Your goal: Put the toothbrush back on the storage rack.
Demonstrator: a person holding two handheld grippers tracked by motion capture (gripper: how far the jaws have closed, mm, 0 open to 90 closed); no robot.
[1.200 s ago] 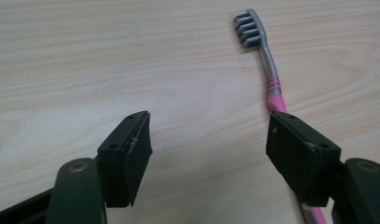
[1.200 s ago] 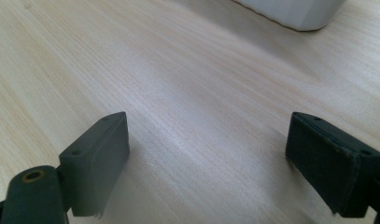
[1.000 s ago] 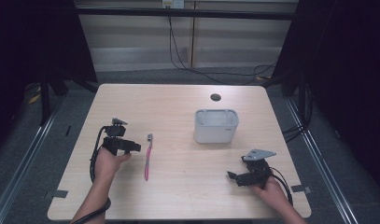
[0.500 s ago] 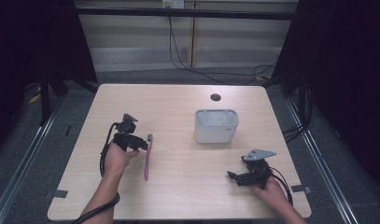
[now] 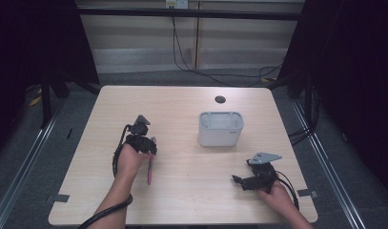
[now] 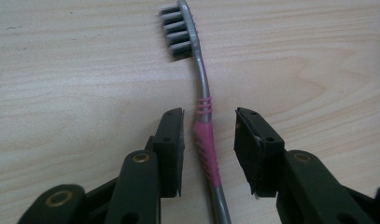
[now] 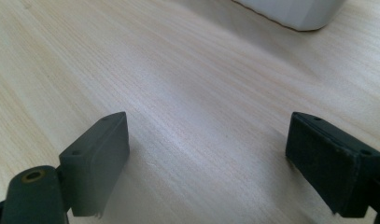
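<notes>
A toothbrush (image 5: pixel 149 171) with a grey neck and a pink grip lies on the wooden table (image 5: pixel 182 191), left of centre. My left gripper (image 5: pixel 151 147) is right over it. In the left gripper view the toothbrush (image 6: pixel 205 140) runs between the two jaws, bristles pointing away; my left gripper (image 6: pixel 208 122) is open, with a gap on each side of the pink grip. My right gripper (image 5: pixel 237 180) rests near the table's front right, held by a hand. It stands wide open (image 7: pixel 208 135) over bare wood.
A white rectangular container (image 5: pixel 220 130) stands right of centre; its lower edge (image 7: pixel 290 11) shows at the top of the right gripper view. A small dark round hole (image 5: pixel 220 99) lies near the table's far edge. Cables trail from both grippers.
My left gripper has moved right and forward from the table's left side onto the toothbrush, jaws now straddling its grip. The right gripper has stayed put.
</notes>
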